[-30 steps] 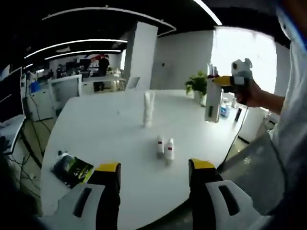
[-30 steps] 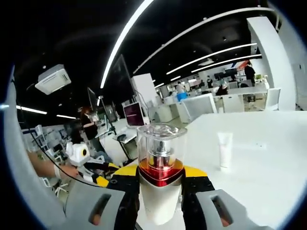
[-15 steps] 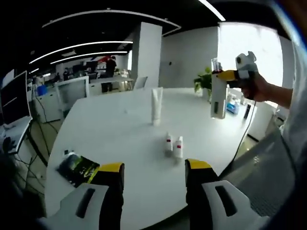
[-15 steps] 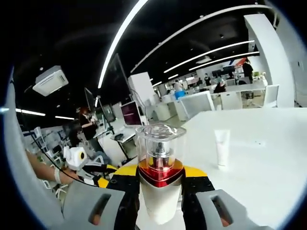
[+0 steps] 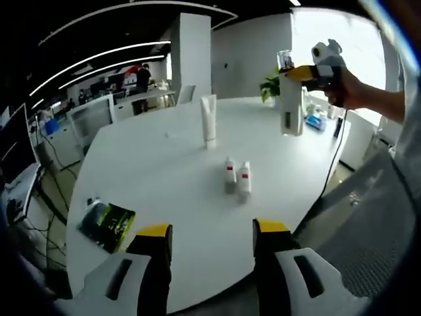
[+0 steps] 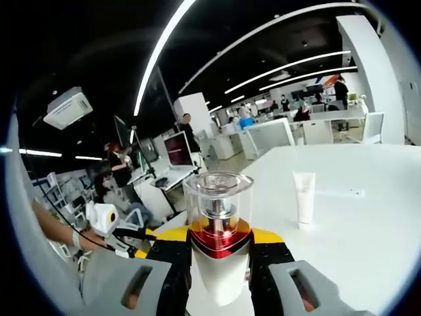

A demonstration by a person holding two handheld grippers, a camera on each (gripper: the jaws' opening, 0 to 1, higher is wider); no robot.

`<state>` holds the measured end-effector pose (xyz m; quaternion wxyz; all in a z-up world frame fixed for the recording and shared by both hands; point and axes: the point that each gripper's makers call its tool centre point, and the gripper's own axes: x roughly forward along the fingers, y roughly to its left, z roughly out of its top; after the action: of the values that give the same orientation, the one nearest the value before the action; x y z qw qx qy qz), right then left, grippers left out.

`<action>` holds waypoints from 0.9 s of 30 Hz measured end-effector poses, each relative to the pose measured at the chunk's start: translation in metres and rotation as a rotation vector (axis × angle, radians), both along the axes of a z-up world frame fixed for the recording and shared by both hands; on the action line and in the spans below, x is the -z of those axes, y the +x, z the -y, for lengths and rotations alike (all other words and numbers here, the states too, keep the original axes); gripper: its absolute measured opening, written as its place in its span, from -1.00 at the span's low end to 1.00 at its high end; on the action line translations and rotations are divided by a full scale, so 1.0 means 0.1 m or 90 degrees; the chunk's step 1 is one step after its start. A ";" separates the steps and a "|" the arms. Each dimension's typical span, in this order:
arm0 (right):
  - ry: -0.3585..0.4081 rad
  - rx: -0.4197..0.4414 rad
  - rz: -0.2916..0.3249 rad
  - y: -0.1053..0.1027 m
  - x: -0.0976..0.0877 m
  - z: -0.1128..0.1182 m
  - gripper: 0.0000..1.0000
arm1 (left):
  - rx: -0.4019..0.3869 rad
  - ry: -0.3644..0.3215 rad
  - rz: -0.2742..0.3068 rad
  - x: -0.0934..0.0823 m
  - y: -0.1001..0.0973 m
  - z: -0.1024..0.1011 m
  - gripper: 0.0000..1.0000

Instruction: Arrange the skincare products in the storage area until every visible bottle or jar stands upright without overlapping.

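Left gripper view shows my left gripper (image 5: 206, 230) with jaws wide over the table (image 5: 151, 171), two small bottles (image 5: 236, 178) and a tube (image 5: 208, 120) standing beyond. My right gripper (image 6: 220, 247) clamps a pump bottle (image 6: 218, 250) held aloft at far right.

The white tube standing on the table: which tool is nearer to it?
Right. The right tool, holding the pump bottle, hangs beside the white tube; the left tool sits at the table's near edge.
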<state>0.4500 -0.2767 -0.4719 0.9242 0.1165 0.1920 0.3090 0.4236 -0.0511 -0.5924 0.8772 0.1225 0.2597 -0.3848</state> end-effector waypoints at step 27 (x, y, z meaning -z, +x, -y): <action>-0.052 0.100 0.026 0.71 0.38 0.38 -0.48 | 0.016 0.136 -0.036 0.30 -0.07 -0.26 -0.63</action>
<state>0.5212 -0.3144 -0.5099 0.9533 0.0873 0.1761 0.2294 0.4165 -0.0251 -0.6228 0.8466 0.2072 0.3225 -0.3694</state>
